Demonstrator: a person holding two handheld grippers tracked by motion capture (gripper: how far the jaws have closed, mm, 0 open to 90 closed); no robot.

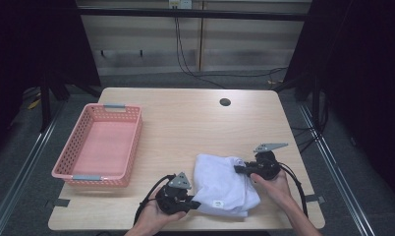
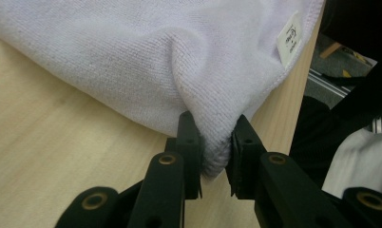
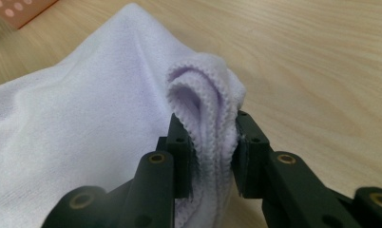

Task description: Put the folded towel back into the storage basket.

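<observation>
The left gripper (image 2: pixel 216 142) has two black jaws that come up from the bottom. They pinch a bunched-up bit of the white towel (image 2: pixel 146 61) between them. The soft cloth is squeezed into a little lump there, and a fold runs up from the pinch. The rest of the towel spreads out across the top, lying on the light wooden table (image 2: pixel 51 156). A small white tag (image 2: pixel 289 39) with tiny writing sits near the towel's edge at the upper right. The table's edge runs down the right side. Past it things are dark, with a bit of white cloth (image 2: pixel 360 161) low on the right.
</observation>
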